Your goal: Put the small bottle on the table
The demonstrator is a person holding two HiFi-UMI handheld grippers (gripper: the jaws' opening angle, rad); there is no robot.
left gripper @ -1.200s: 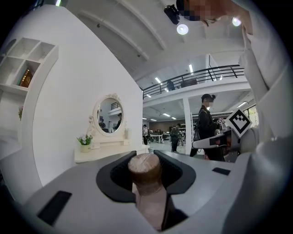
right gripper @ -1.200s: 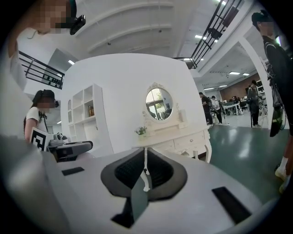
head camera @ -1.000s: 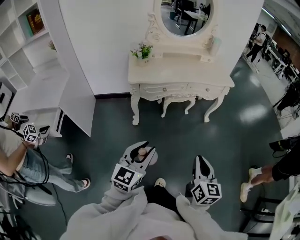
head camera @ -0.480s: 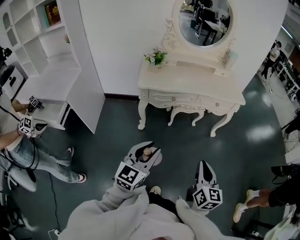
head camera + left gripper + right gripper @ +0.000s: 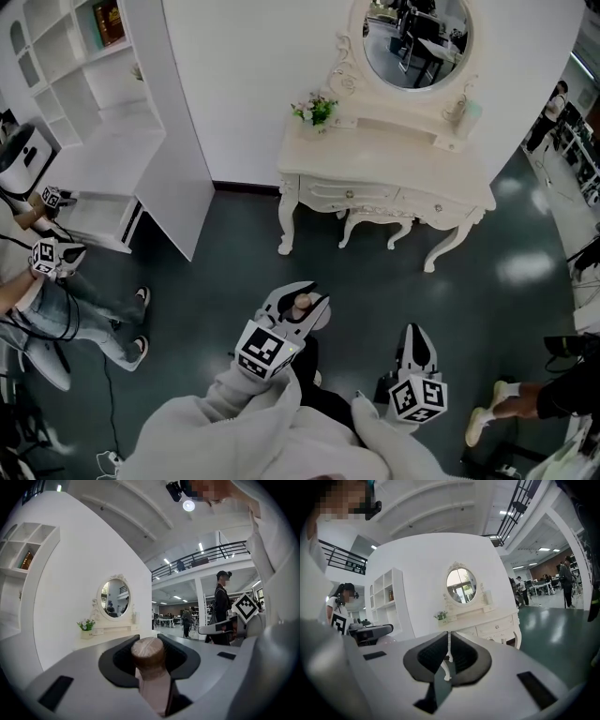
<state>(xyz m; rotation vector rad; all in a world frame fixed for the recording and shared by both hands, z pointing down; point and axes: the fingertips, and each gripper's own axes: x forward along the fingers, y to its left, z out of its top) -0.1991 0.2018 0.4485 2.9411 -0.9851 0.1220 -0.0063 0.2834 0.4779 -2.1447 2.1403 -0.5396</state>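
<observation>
Bottle (image 5: 148, 656), likely light, rigid and smooth, gripped near cap in left gripper (image 5: 302, 295) jaws. Right gripper (image 5: 413, 329) jaws closed, empty.

Staged bedroom corner sitting inside an office hall: dressing table (image 5: 384, 169) and oval mirror (image 5: 417, 42) top centre; shelf unit (image 5: 66, 84) upper left; mezzanine railing (image 5: 211, 555) running upper right.

Cream-white dressing table (image 5: 375, 161) at upper centre, dark teal-grey floor (image 5: 234, 272) below, and a pale pink small bottle (image 5: 151, 672) with a brown wood-grained cap.
</observation>
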